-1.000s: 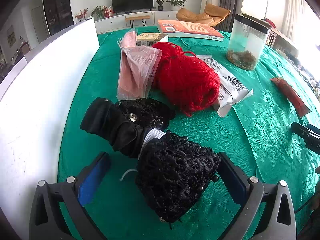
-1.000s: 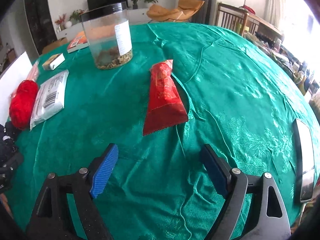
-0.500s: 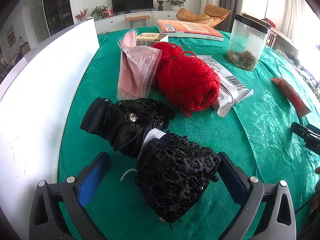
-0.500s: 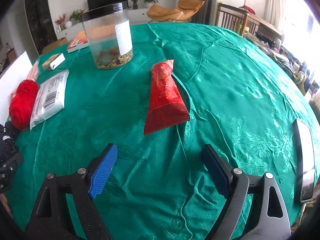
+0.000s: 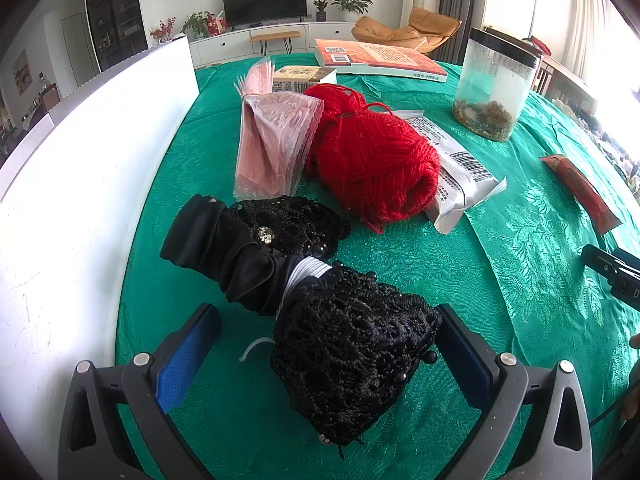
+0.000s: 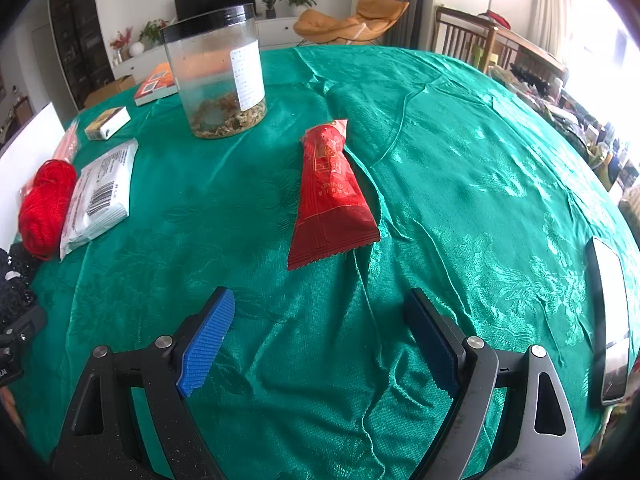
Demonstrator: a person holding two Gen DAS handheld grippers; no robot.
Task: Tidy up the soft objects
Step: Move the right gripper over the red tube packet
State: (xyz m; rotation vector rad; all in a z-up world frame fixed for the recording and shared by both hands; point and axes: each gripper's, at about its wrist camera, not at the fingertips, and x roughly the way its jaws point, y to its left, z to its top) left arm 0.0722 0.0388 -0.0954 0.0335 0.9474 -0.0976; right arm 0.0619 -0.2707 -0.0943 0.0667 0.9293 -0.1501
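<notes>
Green cloth (image 6: 460,168) fills both views, draped over the table and rumpled into long creases in the right view. Along the left edge of the left view runs a big white box (image 5: 80,184), its wall rising beside the cloth.

Next in size, the black lace bundle (image 5: 352,352), lying on the cloth right between the left gripper (image 5: 328,348) fingers. Jaws wide apart here: the right pad sits against or just beside the lace, the left pad stands clear of it, nothing clamped. A black sleeve-like roll (image 5: 224,248) and a second lace piece (image 5: 288,224) join the bundle on its far side.

Behind those, the red yarn (image 5: 372,168), resting against a pink packet stack (image 5: 276,148) on one side and a white pouch (image 5: 456,176) on the other. Further back: a clear jar (image 5: 494,84) with a black lid, a book (image 5: 380,58), a small carton (image 5: 304,78).

Over to the right gripper (image 6: 320,332), also spread wide, holding nothing, only bare cloth between its blue pads. Just ahead of it lies a red sachet (image 6: 330,200), apart from the fingers. At the far right edge, a phone (image 6: 610,320) lies flat.
</notes>
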